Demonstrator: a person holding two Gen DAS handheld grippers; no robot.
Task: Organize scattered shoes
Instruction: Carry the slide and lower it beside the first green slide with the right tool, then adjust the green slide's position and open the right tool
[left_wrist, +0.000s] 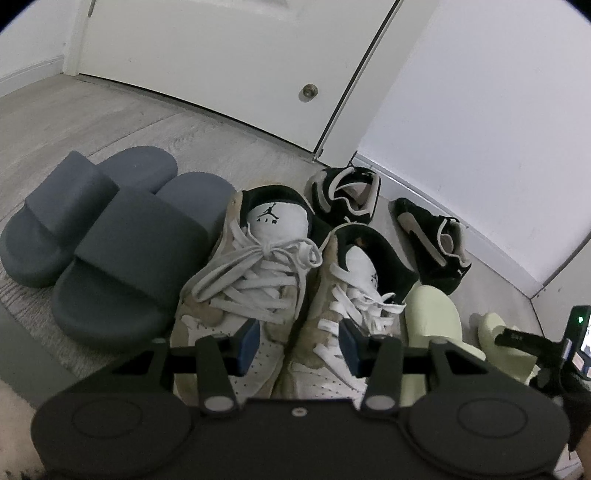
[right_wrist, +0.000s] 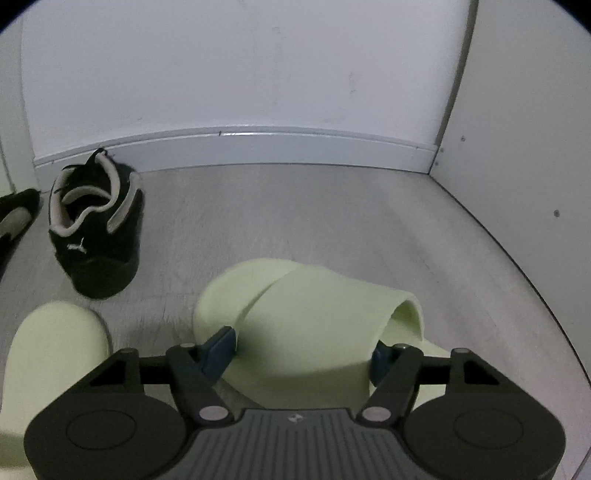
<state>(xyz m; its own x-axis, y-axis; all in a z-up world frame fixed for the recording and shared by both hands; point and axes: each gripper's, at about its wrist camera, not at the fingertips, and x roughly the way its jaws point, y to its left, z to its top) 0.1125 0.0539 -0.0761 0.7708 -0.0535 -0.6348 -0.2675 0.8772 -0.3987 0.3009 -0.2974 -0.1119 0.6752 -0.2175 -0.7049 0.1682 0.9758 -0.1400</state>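
Two tan-and-white sneakers (left_wrist: 251, 273) (left_wrist: 351, 288) stand side by side with their toes toward me. My left gripper (left_wrist: 298, 339) hangs open over those toes, one blue pad above each shoe, gripping nothing. A pair of dark grey slides (left_wrist: 122, 258) lies to their left. My right gripper (right_wrist: 300, 353) is shut on the strap of a pale green slide (right_wrist: 314, 325), which sits tilted. Its mate (right_wrist: 55, 347) lies to the left, next to the right sneaker. Two black shoes (right_wrist: 96, 236) (right_wrist: 14, 218) rest near the wall, the left one on its side.
A white door with a round knob (left_wrist: 308, 92) stands behind the shoes. White baseboard (right_wrist: 240, 147) and a side wall (right_wrist: 517, 184) form a corner, with bare grey floor (right_wrist: 295, 214) in front. A dark grey edge (left_wrist: 22, 354) runs along the lower left.
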